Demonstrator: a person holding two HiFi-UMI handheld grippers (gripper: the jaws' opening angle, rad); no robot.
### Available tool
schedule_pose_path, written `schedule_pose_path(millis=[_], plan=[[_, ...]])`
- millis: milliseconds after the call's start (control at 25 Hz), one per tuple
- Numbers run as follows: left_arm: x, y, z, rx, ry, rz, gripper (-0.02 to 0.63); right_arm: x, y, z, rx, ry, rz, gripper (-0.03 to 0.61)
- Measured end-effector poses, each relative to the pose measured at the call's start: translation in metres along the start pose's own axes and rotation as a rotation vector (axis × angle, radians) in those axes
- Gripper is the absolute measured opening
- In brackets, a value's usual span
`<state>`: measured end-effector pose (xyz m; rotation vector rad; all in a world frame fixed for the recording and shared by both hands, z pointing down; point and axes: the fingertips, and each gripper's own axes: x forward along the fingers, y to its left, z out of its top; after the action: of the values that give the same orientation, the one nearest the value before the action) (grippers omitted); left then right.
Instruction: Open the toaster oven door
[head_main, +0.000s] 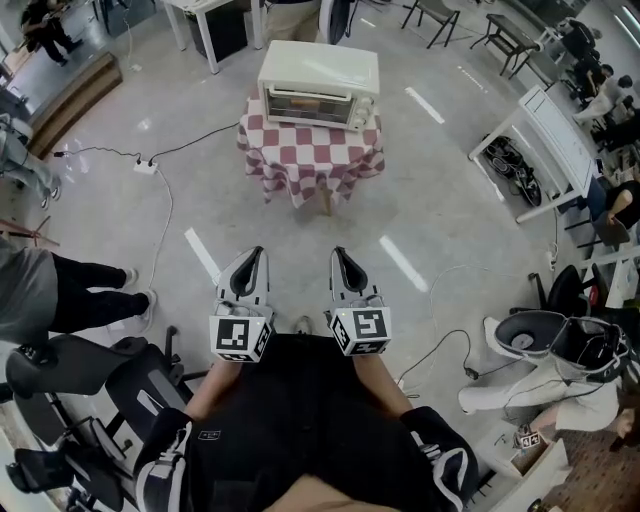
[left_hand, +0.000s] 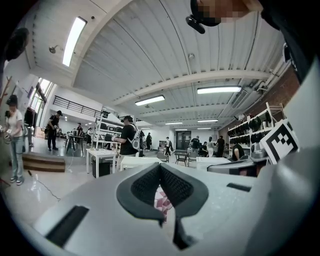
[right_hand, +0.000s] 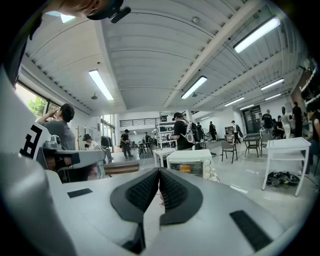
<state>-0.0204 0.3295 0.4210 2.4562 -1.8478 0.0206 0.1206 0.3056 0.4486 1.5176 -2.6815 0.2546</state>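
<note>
- The toaster oven stood on a small table draped in a red-and-white checked cloth. It was well ahead of the person, out on the open floor.
- Its glass door was shut and faced the person, with the knobs in a column to the right of it.
- The step in hand looked like the approach, since nothing was within reach of the oven yet.
- To do it well, the person would likely walk up square to the front and let one gripper open before it arrived.
- The grip should probably go on the handle at the door's upper edge, well away from the knobs. The handle itself was too small to make out.
- A door like this probably hinges at the bottom, so the pull should arc outward and down. The light oven could slide on the cloth if tugged straight back.
- The left gripper was clenched with its pads together and nothing between them, pointing about level toward the table.
- The right gripper was likewise clenched and empty, tipped slightly downward.
- Both forearms were held close in front of the body, roughly parallel, with the grippers side by side and a little apart.
</note>
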Motion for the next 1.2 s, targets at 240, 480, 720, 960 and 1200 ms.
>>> schedule_pose_path(millis=[240,480,720,960,1200], plan=[[0.004,0.0,0.004,0.003,0.018,0.024,0.009,0.005,-0.007,-0.001,0.004,0.019,0.023,0.026],[0.032,0.017,-0.001,0.006,0.051,0.051,0.009,0.024,-0.019,-0.004,0.012,0.035,0.023,0.026],[0.085,0.038,0.0,0.002,0.058,0.036,0.009,0.062,-0.039,-0.002,0.007,0.052,-0.009,0.026],[0.175,0.086,-0.001,0.0,0.096,0.032,0.009,0.137,-0.067,0.01,0.008,0.079,-0.048,0.026],[0.261,0.138,0.007,0.002,0.116,0.03,0.009,0.207,-0.089,0.034,-0.009,0.094,-0.069,0.026]])
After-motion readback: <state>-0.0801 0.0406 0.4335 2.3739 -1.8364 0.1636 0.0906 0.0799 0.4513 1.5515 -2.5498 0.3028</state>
